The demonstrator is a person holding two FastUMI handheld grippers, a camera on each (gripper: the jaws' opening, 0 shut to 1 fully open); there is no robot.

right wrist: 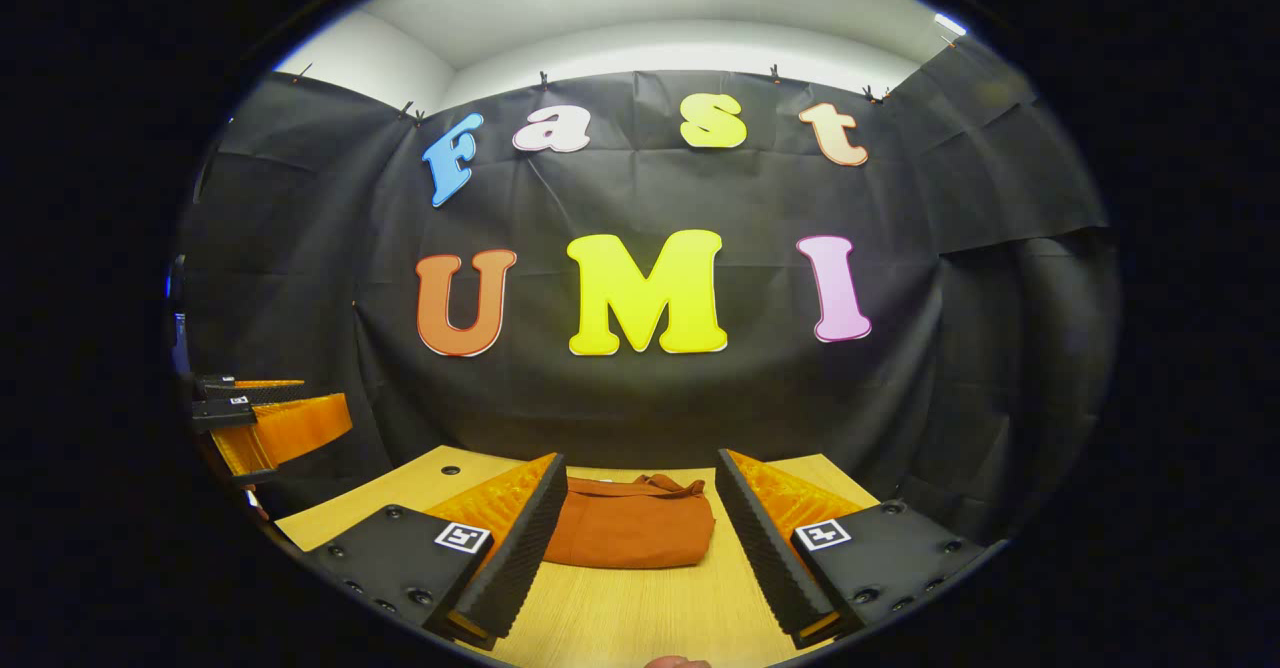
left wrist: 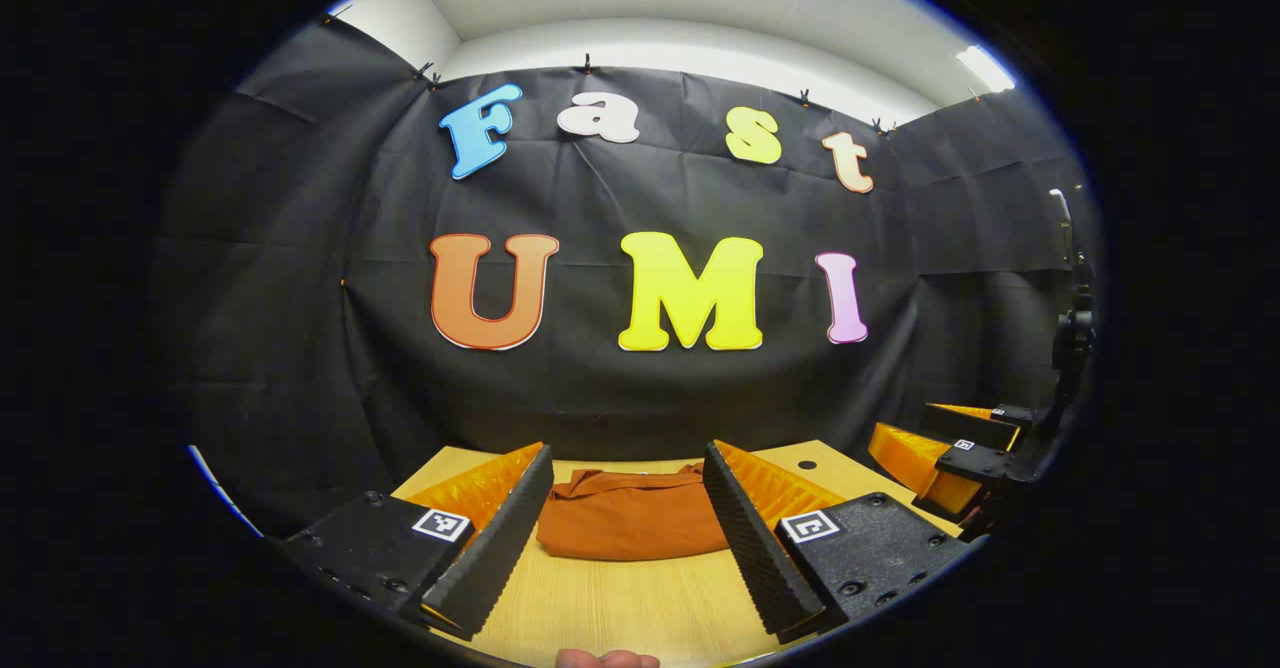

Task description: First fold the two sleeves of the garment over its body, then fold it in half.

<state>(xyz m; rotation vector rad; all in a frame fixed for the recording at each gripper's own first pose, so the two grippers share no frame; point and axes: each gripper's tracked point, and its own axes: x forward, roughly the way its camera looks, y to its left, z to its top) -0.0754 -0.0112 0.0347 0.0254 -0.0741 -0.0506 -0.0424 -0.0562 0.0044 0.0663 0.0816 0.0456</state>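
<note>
1. While both grippers hang above the near part of the desk [left wrist: 600, 608], the garment [left wrist: 632, 514] lies on the wooden top toward the far edge, folded into a compact, roughly rectangular bundle.
2. In the left gripper view, the left gripper [left wrist: 628, 523] has its jaws spread wide with nothing between them; the garment shows in the gap, farther off, and is not touched.
3. In the right gripper view, the right gripper [right wrist: 640, 538] is likewise spread wide and empty, and the garment [right wrist: 632, 525] sits beyond its fingers, apart from them.
4. The garment is rust-orange; a rolled or bunched edge runs along its far side, and its near edge lies flat on the desk.
5. The right gripper [left wrist: 950, 458] also appears at the right edge of the left gripper view, raised above the desk; the left gripper [right wrist: 265, 418] appears at the left edge of the right gripper view, also raised.
6. A small dark hole [right wrist: 450, 470] sits in the desk near a far corner.
7. A fingertip [left wrist: 605, 659] peeks in at the bottom of the left gripper view.
</note>
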